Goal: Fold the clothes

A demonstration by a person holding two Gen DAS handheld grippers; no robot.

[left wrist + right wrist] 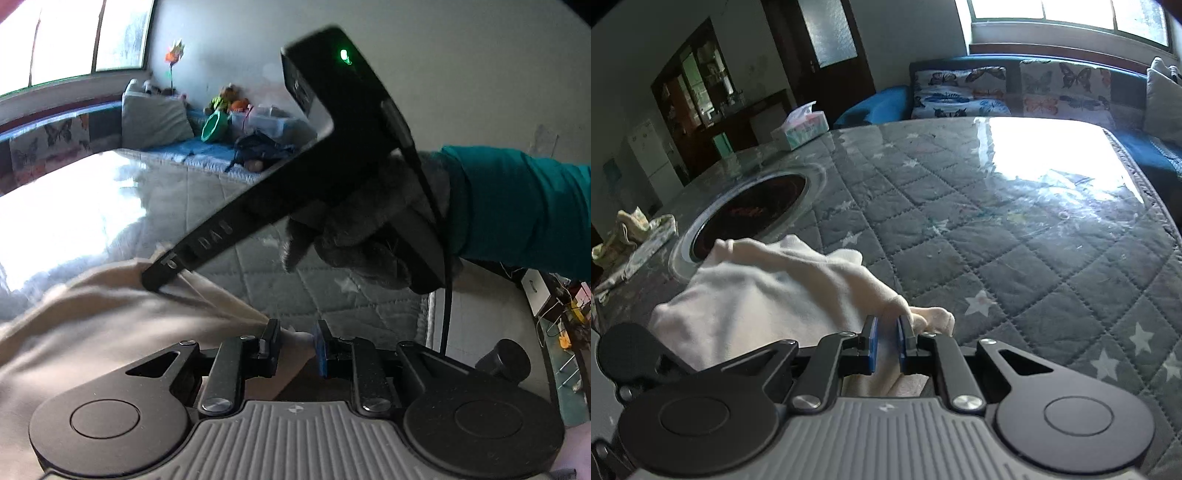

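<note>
A cream garment (pixel 92 332) hangs stretched between both grippers above the quilted table. In the left wrist view my left gripper (pixel 298 341) is shut on a bunched edge of it, cloth filling the gap between the blue pads. The right gripper (pixel 162 280) reaches in from the upper right, held by a grey-gloved hand (pixel 362 236) with a teal sleeve, its tips pinching the same cloth. In the right wrist view the right gripper (pixel 886 332) is shut on a fold of the cream garment (pixel 764 291), which drapes left over the table.
The table wears a grey quilted cover with stars (pixel 997 229) under clear plastic. A round dark inset ring (pixel 753 214) lies just beyond the garment. A tissue box (pixel 799 127) and a patterned cloth (pixel 635 236) sit at the left. A blue sofa with butterfly cushions (pixel 1015 88) stands behind.
</note>
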